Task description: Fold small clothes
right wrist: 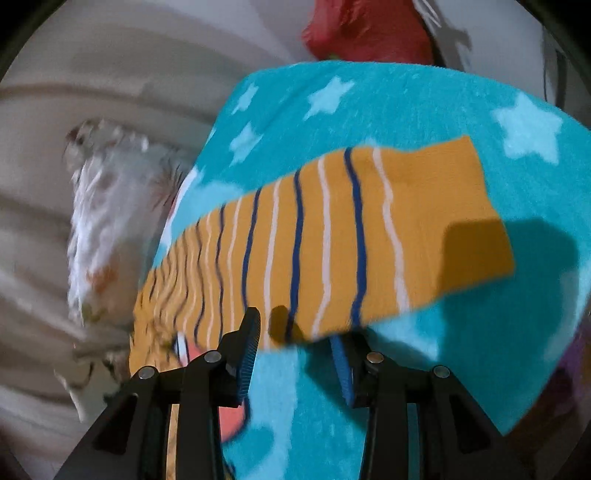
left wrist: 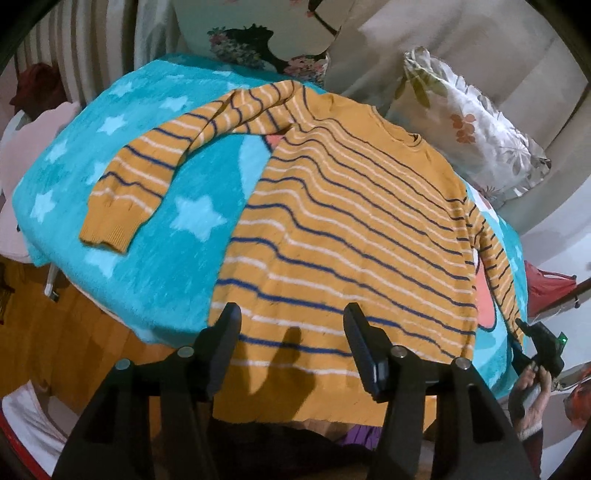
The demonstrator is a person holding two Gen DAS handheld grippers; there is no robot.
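Your mustard-yellow knitted sweater with navy and white stripes [left wrist: 351,236] lies spread flat on the turquoise fleece blanket printed with pale stars [left wrist: 155,236], its hem at the near edge and its round neckline at the far side. In the left wrist view, one striped sleeve [left wrist: 147,173] is bent across the blanket to the left of the body, cuff pointing near-left; the other sleeve runs down the right edge of the body toward your right gripper [left wrist: 543,343], seen small at the near right with a hand around its handle. Your left gripper [left wrist: 291,332] hangs over the hem with its fingers spread wide and nothing between them; their shadows fall on the knit, and contact with the fabric cannot be confirmed. In the right wrist view, which is motion-blurred, your right gripper [right wrist: 295,332] sits at the near edge of the right-hand sleeve [right wrist: 332,240], which stretches across the blanket [right wrist: 406,107] with its plain cuff to the right. The fingers stand well apart; the sleeve edge crosses the gap between them and overlaps the right fingertip, but no grasp is made. A floral-print white cushion [left wrist: 469,125] lies beyond the blanket at the far right, and a red cloth item [right wrist: 369,29] sits past its far edge.
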